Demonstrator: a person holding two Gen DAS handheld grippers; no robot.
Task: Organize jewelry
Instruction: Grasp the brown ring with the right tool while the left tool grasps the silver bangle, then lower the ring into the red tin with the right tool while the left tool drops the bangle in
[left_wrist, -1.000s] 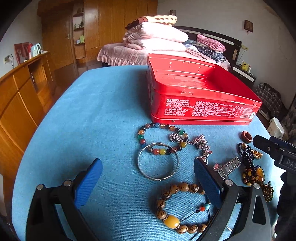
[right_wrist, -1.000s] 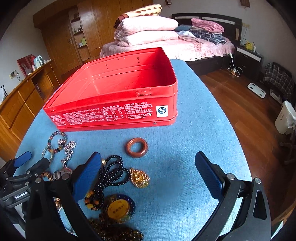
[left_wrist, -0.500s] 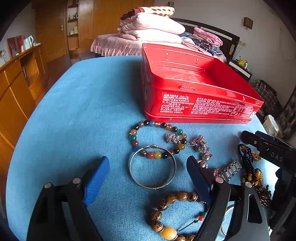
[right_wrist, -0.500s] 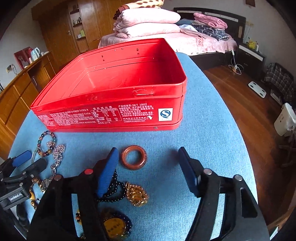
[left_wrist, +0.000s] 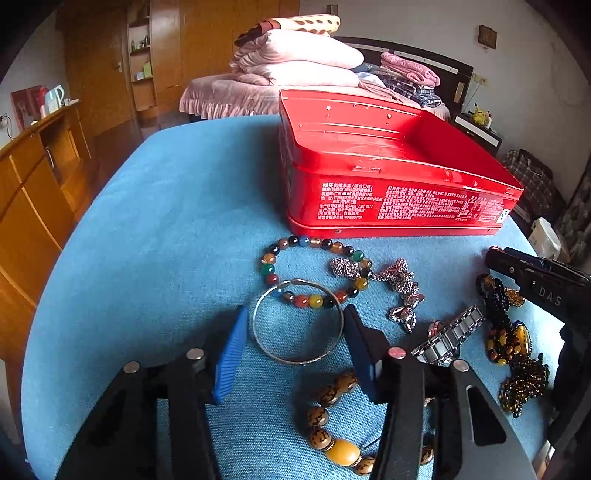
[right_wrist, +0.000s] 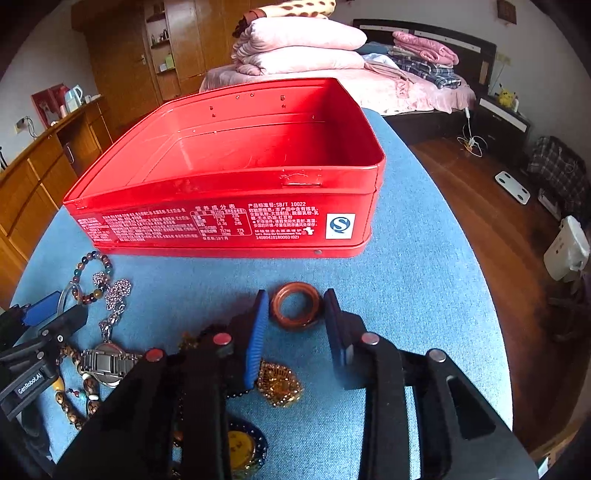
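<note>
At the near edge of the blue surface (left_wrist: 155, 229), both tools are lowered over jewelry. The left gripper (left_wrist: 293, 334) stands open, its blue pads bracketing the silver bangle (left_wrist: 297, 321) without clear contact; the bangle lies flat, overlapping the multicolored bead bracelet (left_wrist: 314, 271). It appears thin, stiff and smooth, so it would likely slide unless pinched squarely across its outer rim. The right gripper (right_wrist: 295, 314) is likewise open, one pad on either side of the reddish-brown ring (right_wrist: 295, 304), which lies flat toward the right side of the surface; whether the pads touch it cannot be told. The ring looks rigid, light and polished, possibly brittle; opposite outer walls offer the surest hold. Beside these lie a brown bead bracelet (left_wrist: 332, 410), a metal watch (right_wrist: 107, 363), a gold pendant (right_wrist: 279, 382) and a silvery chain (left_wrist: 397, 280). Farther back, toward the far edge, the red tin box (right_wrist: 229, 221) stands lidless; the visible part of its interior holds nothing.
</note>
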